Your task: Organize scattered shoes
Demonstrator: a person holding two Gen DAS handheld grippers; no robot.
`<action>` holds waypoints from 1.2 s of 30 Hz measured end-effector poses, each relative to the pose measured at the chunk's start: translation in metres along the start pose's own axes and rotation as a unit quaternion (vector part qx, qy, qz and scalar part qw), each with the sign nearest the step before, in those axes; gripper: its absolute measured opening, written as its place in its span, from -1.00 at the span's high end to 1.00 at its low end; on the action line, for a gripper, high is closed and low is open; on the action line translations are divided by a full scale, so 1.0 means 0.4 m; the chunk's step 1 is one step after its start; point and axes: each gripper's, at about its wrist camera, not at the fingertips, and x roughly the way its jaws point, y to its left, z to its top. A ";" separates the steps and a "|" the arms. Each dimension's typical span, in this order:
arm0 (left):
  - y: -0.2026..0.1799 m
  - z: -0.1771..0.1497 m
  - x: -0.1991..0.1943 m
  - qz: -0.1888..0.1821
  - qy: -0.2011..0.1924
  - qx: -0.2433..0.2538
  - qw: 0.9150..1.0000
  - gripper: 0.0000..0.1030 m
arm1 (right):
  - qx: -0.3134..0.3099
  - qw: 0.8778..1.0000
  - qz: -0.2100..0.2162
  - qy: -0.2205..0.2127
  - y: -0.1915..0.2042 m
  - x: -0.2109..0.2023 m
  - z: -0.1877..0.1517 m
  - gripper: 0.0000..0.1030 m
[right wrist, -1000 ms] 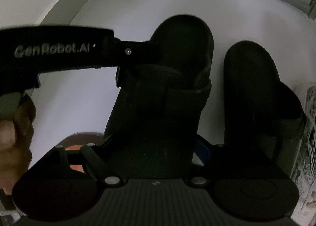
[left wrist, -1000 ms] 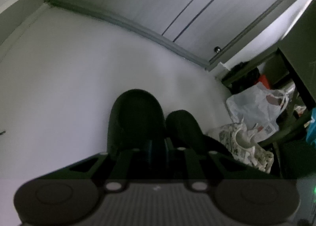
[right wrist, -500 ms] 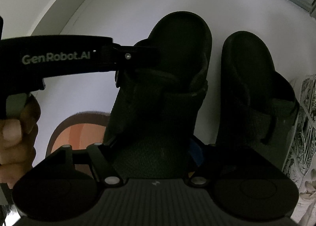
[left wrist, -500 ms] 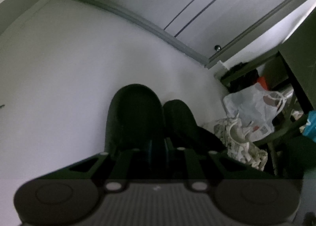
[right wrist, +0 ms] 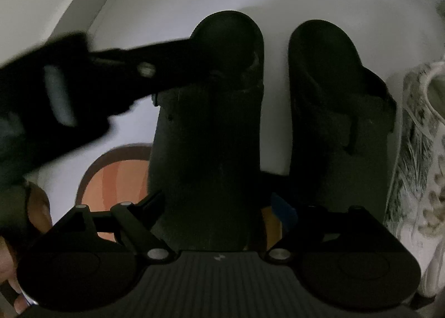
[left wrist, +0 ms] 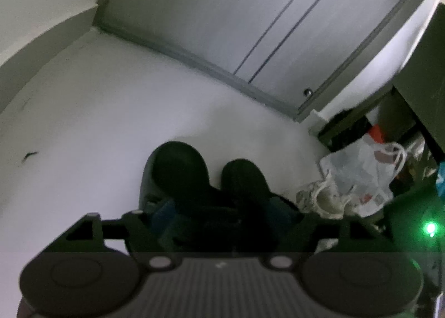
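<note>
Two black sandals (right wrist: 278, 112) side by side, both grippers' fingers (right wrist: 133, 223) opening

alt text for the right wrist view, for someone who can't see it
Two black sandals lie side by side, toes forward, on a pale floor. The right gripper, jaws opening, straddles the nearer one; the left gripper reaches across it, and a patterned sneaker sits at the right edge.

Pale white smooth floor (left wrist: 116, 123) carries everything. Two black strapped slide sandals sit side by side, toes pointing away: left sandal (right wrist: 211, 134) straight ahead of the right gripper (right wrist: 219, 215), right sandal (right wrist: 333, 101) just beside it. Right of those, a white patterned lace-up sneaker (right wrist: 417, 167). Orange brown-rimmed flat sole (right wrist: 116, 176) lies lower left. Beyond the sneaker, a crumpled white plastic bag (left wrist: 358, 170).
</note>
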 end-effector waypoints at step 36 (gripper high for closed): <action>-0.323 -0.164 -0.508 0.081 0.059 -0.017 0.995 -0.99 | -0.029 0.981 0.103 -0.161 -0.263 -0.760 -0.496 -1.00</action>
